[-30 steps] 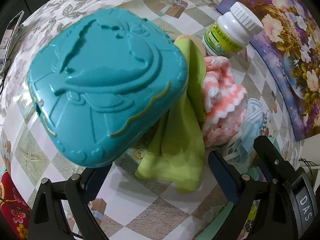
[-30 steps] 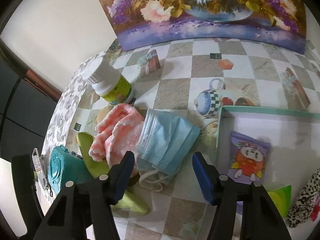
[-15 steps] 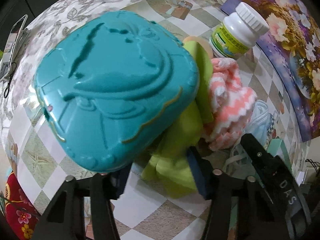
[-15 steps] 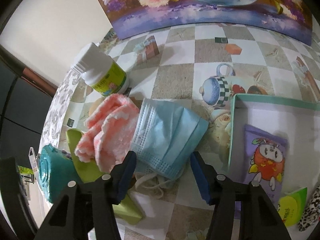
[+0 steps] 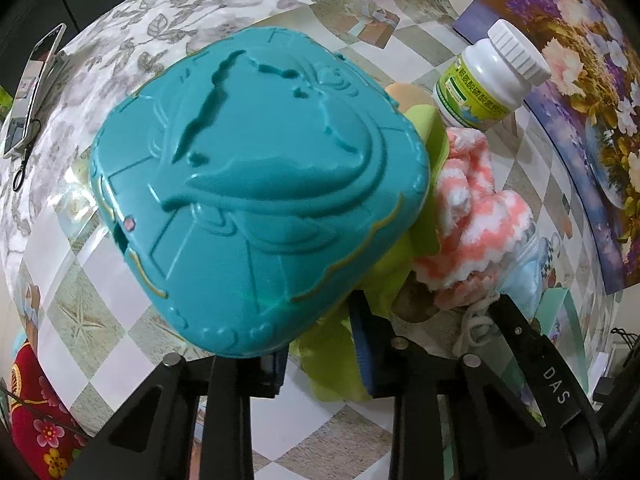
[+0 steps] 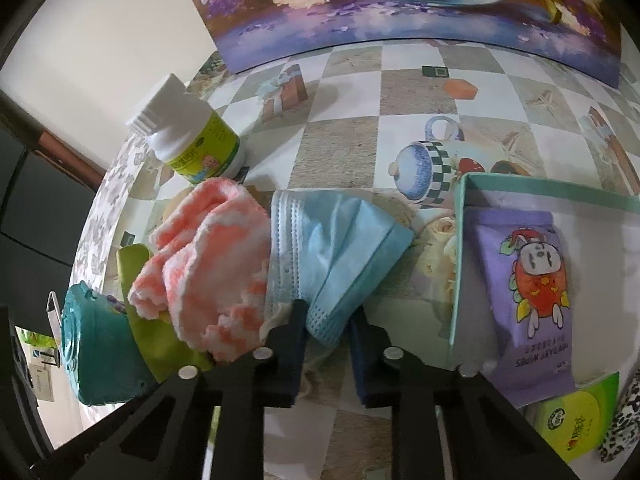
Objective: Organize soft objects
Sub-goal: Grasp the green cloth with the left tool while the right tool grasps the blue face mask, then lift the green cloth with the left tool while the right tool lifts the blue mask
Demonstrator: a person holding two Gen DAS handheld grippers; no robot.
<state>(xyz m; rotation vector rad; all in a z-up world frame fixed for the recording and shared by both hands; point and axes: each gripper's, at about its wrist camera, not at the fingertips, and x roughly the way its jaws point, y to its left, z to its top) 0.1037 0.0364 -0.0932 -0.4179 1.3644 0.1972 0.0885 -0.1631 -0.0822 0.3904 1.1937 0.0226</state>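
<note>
A lime green cloth [image 5: 332, 364] lies partly under a teal plastic case [image 5: 256, 200]. My left gripper [image 5: 322, 360] points down at the cloth's near end; its jaws are closing, with the cloth bunched between the pads. Beside it lies a pink-and-white knitted cloth [image 5: 472, 224]. In the right wrist view a light blue face mask [image 6: 332, 248] rests against that knitted cloth [image 6: 208, 256]. My right gripper [image 6: 328, 340] is closing, its pads pinching the mask's near corner.
A white bottle [image 6: 192, 140] with a green label stands behind the cloths. A teal-rimmed box [image 6: 540, 190] at the right holds a purple wipes pack [image 6: 528, 292], a green packet [image 6: 576, 416] and a leopard-print item [image 6: 624, 420]. A flower painting [image 6: 400, 12] leans at the back.
Both grippers' jaws have come together from wide apart: the left around the green cloth's end, the right on the mask's corner. The right gripper sank closer to the mask.
</note>
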